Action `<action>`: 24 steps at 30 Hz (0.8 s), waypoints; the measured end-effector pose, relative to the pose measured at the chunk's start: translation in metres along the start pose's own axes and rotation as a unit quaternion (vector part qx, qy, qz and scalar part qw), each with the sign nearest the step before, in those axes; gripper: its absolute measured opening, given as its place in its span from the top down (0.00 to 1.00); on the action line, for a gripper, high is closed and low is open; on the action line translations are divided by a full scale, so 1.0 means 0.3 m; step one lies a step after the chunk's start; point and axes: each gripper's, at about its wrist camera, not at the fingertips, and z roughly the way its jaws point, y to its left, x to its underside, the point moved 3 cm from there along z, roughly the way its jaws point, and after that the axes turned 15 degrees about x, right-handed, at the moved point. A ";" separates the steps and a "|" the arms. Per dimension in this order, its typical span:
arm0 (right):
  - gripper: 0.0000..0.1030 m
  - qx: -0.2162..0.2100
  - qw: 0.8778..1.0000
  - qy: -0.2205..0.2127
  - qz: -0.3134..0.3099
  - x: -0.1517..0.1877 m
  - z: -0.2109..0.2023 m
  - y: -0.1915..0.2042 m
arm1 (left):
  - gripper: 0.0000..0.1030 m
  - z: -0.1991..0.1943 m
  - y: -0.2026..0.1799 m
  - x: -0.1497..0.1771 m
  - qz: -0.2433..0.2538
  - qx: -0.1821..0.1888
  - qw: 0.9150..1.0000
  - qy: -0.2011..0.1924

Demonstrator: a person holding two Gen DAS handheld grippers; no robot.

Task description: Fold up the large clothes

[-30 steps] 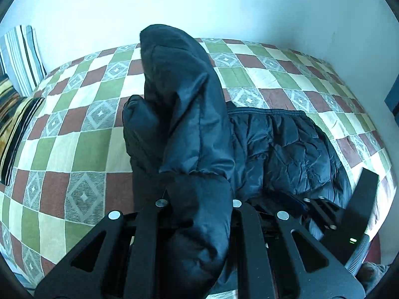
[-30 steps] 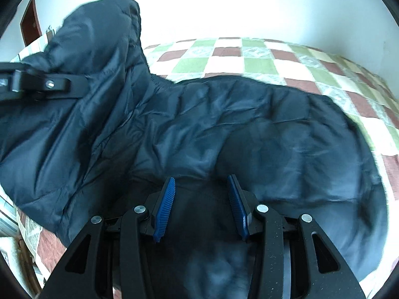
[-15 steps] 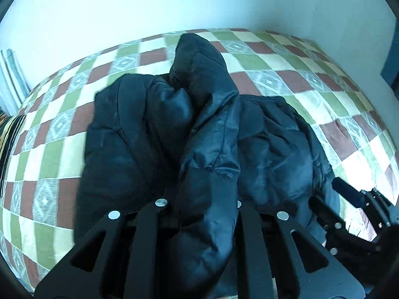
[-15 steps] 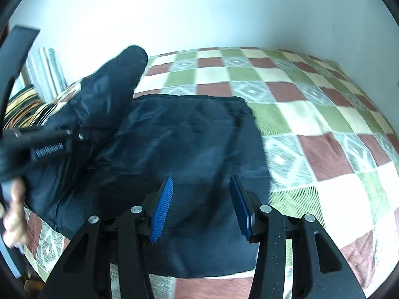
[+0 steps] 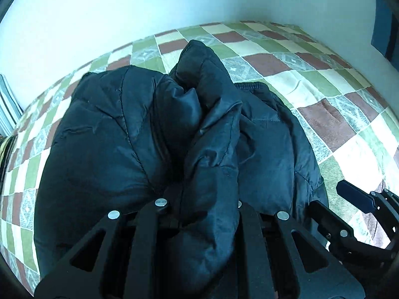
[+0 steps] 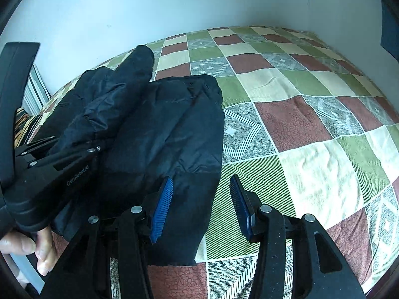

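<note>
A dark puffy jacket (image 5: 119, 149) lies bunched on a bed, toward the left side of the mattress as both cameras see it. Its quilted body spreads flat over the bedspread (image 6: 299, 114), and one thick fold, which looks like a sleeve (image 5: 212, 174), rises from the heap and runs down into the left gripper (image 5: 199, 206). That gripper's jaws are pinched tight on the padded fold, which bulges out on both sides of the black fingers. In the right wrist view the same gripper shows at the left edge, with the person's hand (image 6: 30, 249) wrapped round its handle.

The right gripper (image 6: 202, 206) hangs just above the jacket's near edge. Its jaws stand partly apart, with blue ribbed pads (image 6: 162, 206) facing each other; one pad is over dark cloth, the other over the bedspread, and nothing is pressed between them.

The bedspread is a patchwork of green, cream, brown-red and grey squares, the grey ones printed with diamond shapes. It is lightly wrinkled and covers the whole mattress. A plain pale wall (image 6: 149, 7) runs behind the bed. At the far left, striped pillows (image 6: 35, 92) lean by the wall. A dark blue shape (image 6: 389, 25) shows at the far right edge.
</note>
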 end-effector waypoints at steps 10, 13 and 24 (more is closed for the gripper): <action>0.47 0.010 1.000 -0.023 0.008 -0.037 -0.074 -0.025 | 0.40 -0.189 -0.069 0.025 0.041 -0.008 0.997 -0.062; 0.47 0.011 0.999 -0.028 0.010 -0.052 -0.109 -0.027 | 0.24 -0.297 -0.049 0.024 0.035 0.000 0.995 -0.091; 0.41 -0.035 0.998 -0.056 -0.006 -0.146 -0.244 0.101 | 0.14 -0.556 0.292 0.077 -0.046 -0.063 0.985 -0.152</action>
